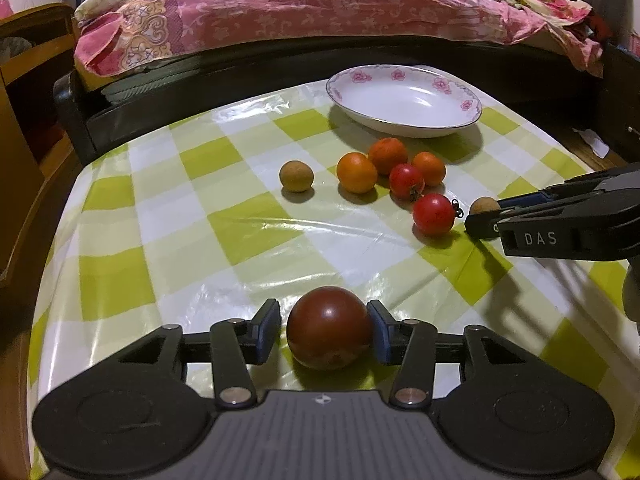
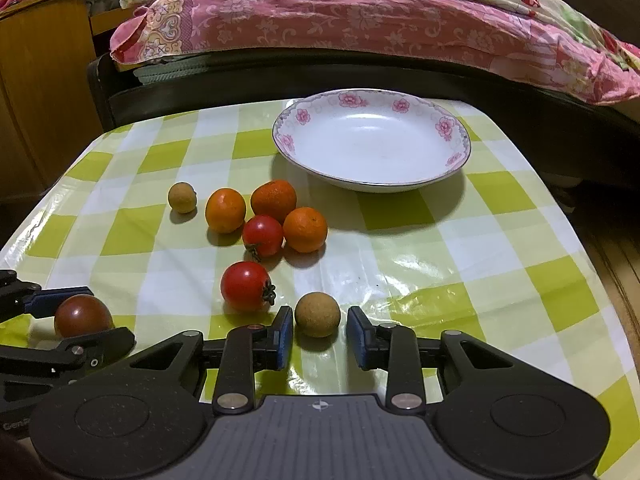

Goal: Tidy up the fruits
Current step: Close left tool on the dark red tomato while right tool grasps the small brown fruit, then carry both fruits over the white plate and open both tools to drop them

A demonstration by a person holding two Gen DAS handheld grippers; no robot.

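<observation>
Left tool (image 1: pixel 328 330) pads flank dark tomato (image 1: pixel 329 328), grip unconfirmed | right tool (image 2: pixel 318 334) spread around longan (image 2: pixel 317 314) | both light, bruisable, roll; hold at widest girth

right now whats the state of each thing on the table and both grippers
plate: upright, nothing in it
dark tomato: on cloth between left gripper pads, small gaps
near longan: on cloth between open right gripper pads, untouched
far longan: loose, alone
three oranges and two red tomatoes: loose on cloth
</observation>
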